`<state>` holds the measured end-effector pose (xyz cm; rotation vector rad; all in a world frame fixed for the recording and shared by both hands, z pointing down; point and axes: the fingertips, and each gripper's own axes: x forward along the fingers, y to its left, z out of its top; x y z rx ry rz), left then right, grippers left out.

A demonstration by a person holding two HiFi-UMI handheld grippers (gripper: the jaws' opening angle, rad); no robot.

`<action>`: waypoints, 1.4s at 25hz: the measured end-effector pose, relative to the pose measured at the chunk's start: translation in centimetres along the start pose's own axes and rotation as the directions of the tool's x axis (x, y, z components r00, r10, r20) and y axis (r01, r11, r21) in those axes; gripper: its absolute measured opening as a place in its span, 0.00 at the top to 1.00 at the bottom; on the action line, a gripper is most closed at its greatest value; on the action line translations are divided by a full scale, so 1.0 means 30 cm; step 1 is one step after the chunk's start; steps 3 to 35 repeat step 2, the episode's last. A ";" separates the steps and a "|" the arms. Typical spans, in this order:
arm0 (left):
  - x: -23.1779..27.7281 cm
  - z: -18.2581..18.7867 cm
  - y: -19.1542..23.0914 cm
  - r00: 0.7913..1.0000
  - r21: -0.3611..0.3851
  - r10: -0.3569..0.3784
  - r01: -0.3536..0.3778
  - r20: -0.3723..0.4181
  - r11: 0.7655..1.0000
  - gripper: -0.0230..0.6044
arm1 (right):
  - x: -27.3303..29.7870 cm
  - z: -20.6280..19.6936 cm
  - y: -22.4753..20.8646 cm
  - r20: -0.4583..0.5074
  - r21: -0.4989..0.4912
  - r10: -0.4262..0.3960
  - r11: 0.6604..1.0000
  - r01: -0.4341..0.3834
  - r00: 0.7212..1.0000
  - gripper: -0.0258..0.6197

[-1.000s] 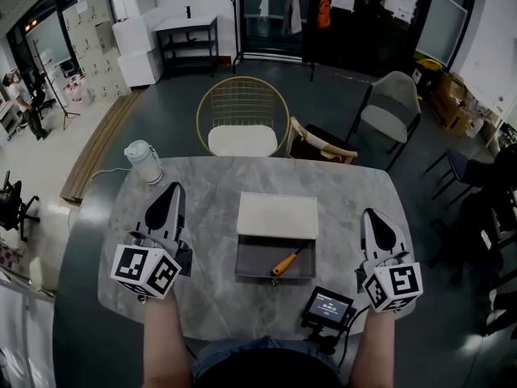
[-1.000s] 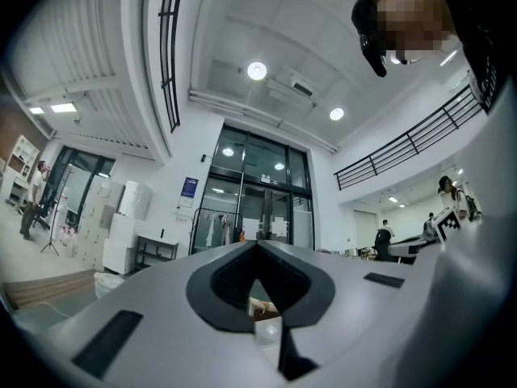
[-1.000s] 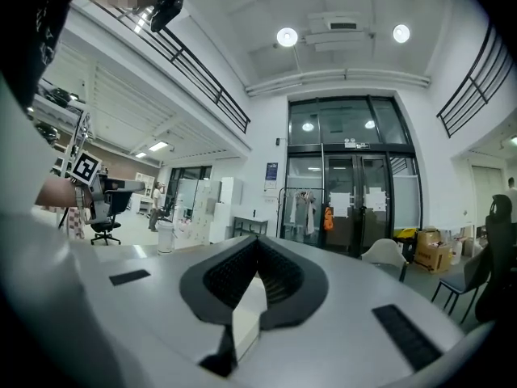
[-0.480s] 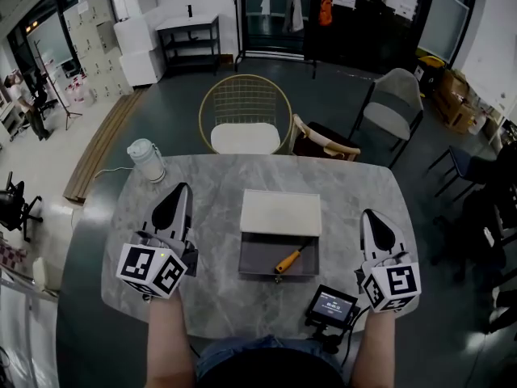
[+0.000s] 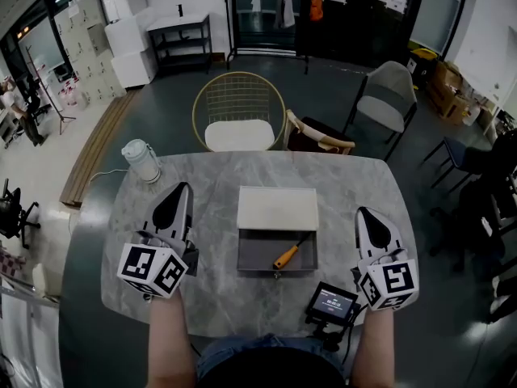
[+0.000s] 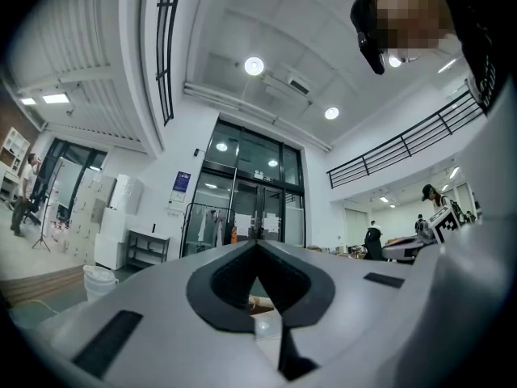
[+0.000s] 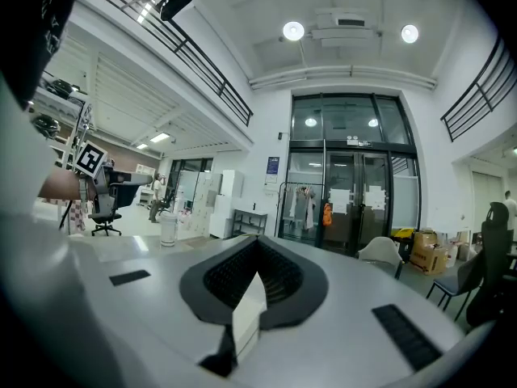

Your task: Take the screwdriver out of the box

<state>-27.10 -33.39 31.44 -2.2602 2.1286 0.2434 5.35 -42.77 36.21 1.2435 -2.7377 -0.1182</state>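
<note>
An open grey box [image 5: 254,259] lies in the middle of the marble table [image 5: 210,176], with its white lid [image 5: 277,208] just beyond it. Inside the box rests a screwdriver [image 5: 287,255] with an orange handle, its dark shaft pointing to the far right. My left gripper [image 5: 179,192] hovers left of the box, shut and holding nothing. My right gripper [image 5: 367,215] hovers right of the box, also shut and holding nothing. In the left gripper view the left gripper [image 6: 257,246] points over the table toward the room, and in the right gripper view so does the right gripper [image 7: 258,242]. Neither view shows the box.
A white lidded jar [image 5: 141,161] stands at the table's far left corner. A small black device with a lit screen [image 5: 332,304] sits at the near edge, between the box and my right hand. A gold wire chair [image 5: 238,115] and a grey chair [image 5: 386,103] stand beyond the table.
</note>
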 end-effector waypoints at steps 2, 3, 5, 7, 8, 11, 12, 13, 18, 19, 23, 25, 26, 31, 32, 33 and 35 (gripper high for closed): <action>0.001 0.002 -0.001 1.000 0.001 -0.004 0.004 0.000 1.000 0.94 | 0.000 0.002 0.006 0.000 -0.002 0.002 1.000 -0.002 1.000 0.92; 0.001 0.002 -0.001 1.000 0.001 -0.004 0.004 0.000 1.000 0.94 | 0.000 0.002 0.006 0.000 -0.002 0.002 1.000 -0.002 1.000 0.92; 0.001 0.002 -0.001 1.000 0.001 -0.004 0.004 0.000 1.000 0.94 | 0.000 0.002 0.006 0.000 -0.002 0.002 1.000 -0.002 1.000 0.92; 0.001 0.002 -0.001 1.000 0.001 -0.004 0.004 0.000 1.000 0.94 | 0.000 0.002 0.006 0.000 -0.002 0.002 1.000 -0.002 1.000 0.92; 0.001 0.002 -0.001 1.000 0.001 -0.004 0.004 0.000 1.000 0.94 | 0.000 0.002 0.006 0.000 -0.002 0.002 1.000 -0.002 1.000 0.92; 0.001 0.002 -0.001 1.000 0.001 -0.004 0.004 0.000 1.000 0.94 | 0.000 0.002 0.006 0.000 -0.002 0.002 1.000 -0.002 1.000 0.92; 0.001 0.002 -0.001 1.000 0.001 -0.004 0.004 0.000 1.000 0.94 | 0.000 0.002 0.006 0.000 -0.002 0.002 1.000 -0.002 1.000 0.92; 0.001 0.002 -0.001 1.000 0.001 -0.004 0.004 0.000 1.000 0.94 | 0.000 0.002 0.006 0.000 -0.002 0.002 1.000 -0.002 1.000 0.92; 0.001 0.002 -0.001 1.000 0.001 -0.004 0.004 0.000 1.000 0.94 | 0.000 0.002 0.006 0.000 -0.002 0.002 1.000 -0.002 1.000 0.92; 0.001 0.002 -0.001 1.000 0.001 -0.004 0.004 0.000 1.000 0.94 | 0.000 0.002 0.006 0.000 -0.002 0.002 1.000 -0.002 1.000 0.92; 0.001 0.002 -0.001 1.000 0.001 -0.004 0.004 0.000 1.000 0.94 | 0.000 0.002 0.006 0.000 -0.002 0.002 1.000 -0.002 1.000 0.92; 0.001 0.002 -0.001 1.000 0.001 -0.004 0.004 0.000 1.000 0.94 | 0.000 0.002 0.006 0.000 -0.002 0.002 1.000 -0.002 1.000 0.92; 0.001 0.002 -0.001 1.000 0.001 -0.004 0.004 0.000 1.000 0.94 | 0.000 0.002 0.006 0.000 -0.002 0.002 1.000 -0.002 1.000 0.92; 0.001 0.002 -0.001 1.000 0.001 -0.004 0.004 0.000 1.000 0.94 | 0.000 0.002 0.006 0.000 -0.002 0.002 1.000 -0.002 1.000 0.92; 0.001 0.002 -0.001 1.000 0.001 -0.004 0.004 0.000 1.000 0.94 | 0.000 0.002 0.006 0.000 -0.002 0.002 1.000 -0.002 1.000 0.92; 0.001 0.002 -0.001 1.000 0.001 -0.004 0.004 0.000 1.000 0.94 | 0.000 0.002 0.006 0.000 -0.002 0.002 1.000 -0.002 1.000 0.92; 0.001 0.002 -0.001 1.000 0.001 -0.004 0.004 0.000 1.000 0.94 | 0.000 0.002 0.006 0.000 -0.002 0.002 1.000 -0.002 1.000 0.92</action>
